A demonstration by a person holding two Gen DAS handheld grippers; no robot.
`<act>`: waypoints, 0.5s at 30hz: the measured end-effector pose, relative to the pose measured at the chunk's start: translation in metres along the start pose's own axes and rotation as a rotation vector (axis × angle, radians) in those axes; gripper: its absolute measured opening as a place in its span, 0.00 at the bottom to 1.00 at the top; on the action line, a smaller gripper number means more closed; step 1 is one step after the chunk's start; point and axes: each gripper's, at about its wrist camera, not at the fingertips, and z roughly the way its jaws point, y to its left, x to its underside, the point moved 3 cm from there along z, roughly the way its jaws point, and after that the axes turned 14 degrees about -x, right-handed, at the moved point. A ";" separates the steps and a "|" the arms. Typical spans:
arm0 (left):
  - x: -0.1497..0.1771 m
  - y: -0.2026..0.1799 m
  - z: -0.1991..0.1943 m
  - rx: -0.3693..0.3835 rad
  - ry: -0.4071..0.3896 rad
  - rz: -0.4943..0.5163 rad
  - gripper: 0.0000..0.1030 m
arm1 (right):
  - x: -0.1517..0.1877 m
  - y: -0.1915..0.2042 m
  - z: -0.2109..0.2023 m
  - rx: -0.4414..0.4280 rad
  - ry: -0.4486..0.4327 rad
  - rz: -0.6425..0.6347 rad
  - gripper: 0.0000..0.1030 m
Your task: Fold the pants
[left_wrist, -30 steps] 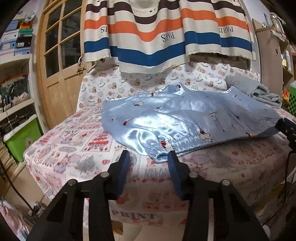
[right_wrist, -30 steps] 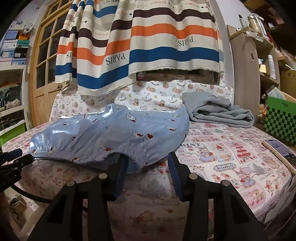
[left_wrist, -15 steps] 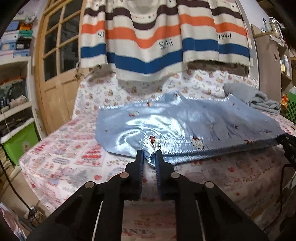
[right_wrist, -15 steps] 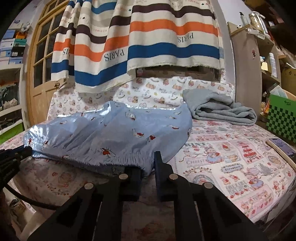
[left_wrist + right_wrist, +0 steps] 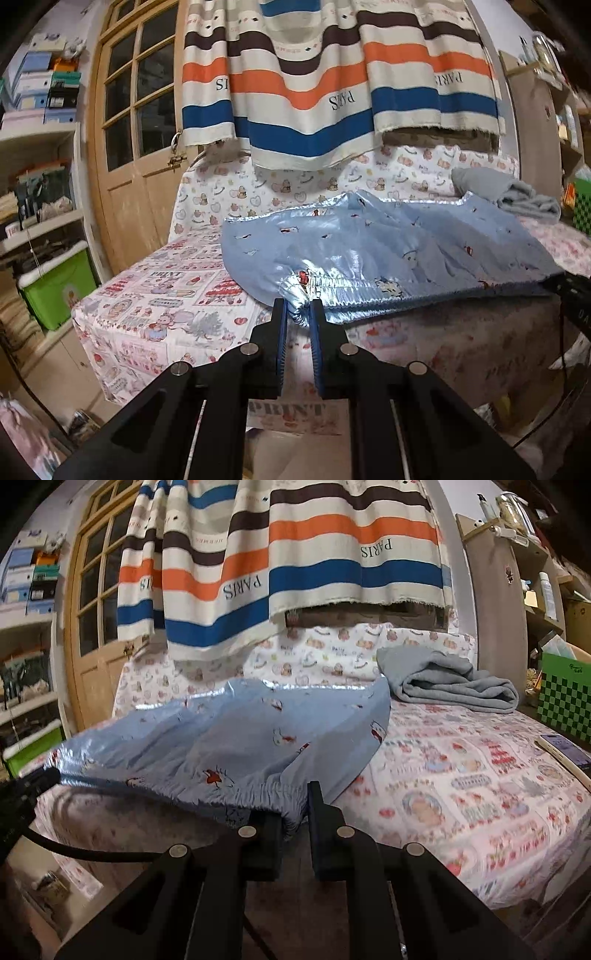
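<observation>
Left wrist view is showing your left gripper [image 5: 298,312] pinching the waistband of the pants [image 5: 388,251] lying on the bed [image 5: 155,295]; your right gripper [image 5: 295,812] is clamping the other end. Keep lifting evenly, holding the band taut.

Glossy satin pants [image 5: 373,243] (v. shiny), matt cotton bedsheet [image 5: 155,295].

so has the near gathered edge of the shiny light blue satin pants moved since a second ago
Yes. The light blue satin pants have their gathered edge lifted off the printed bedsheet, stretched taut between the left gripper and the right gripper, both shut on it.
</observation>
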 end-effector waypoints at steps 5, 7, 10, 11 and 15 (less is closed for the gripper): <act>-0.001 -0.002 -0.003 0.017 -0.006 0.009 0.54 | 0.000 -0.004 -0.002 -0.013 -0.001 0.027 0.12; -0.006 -0.003 -0.010 0.034 -0.017 0.019 0.71 | -0.001 -0.006 -0.004 -0.037 0.003 0.043 0.12; -0.015 -0.003 -0.025 0.055 -0.061 0.009 0.71 | 0.002 -0.008 -0.005 -0.046 0.019 0.035 0.12; -0.018 -0.006 -0.029 0.064 -0.072 0.006 0.71 | 0.004 -0.008 -0.006 -0.039 0.023 0.029 0.13; -0.027 -0.027 -0.031 0.136 -0.085 -0.004 0.67 | 0.006 -0.006 -0.010 -0.039 0.007 0.017 0.14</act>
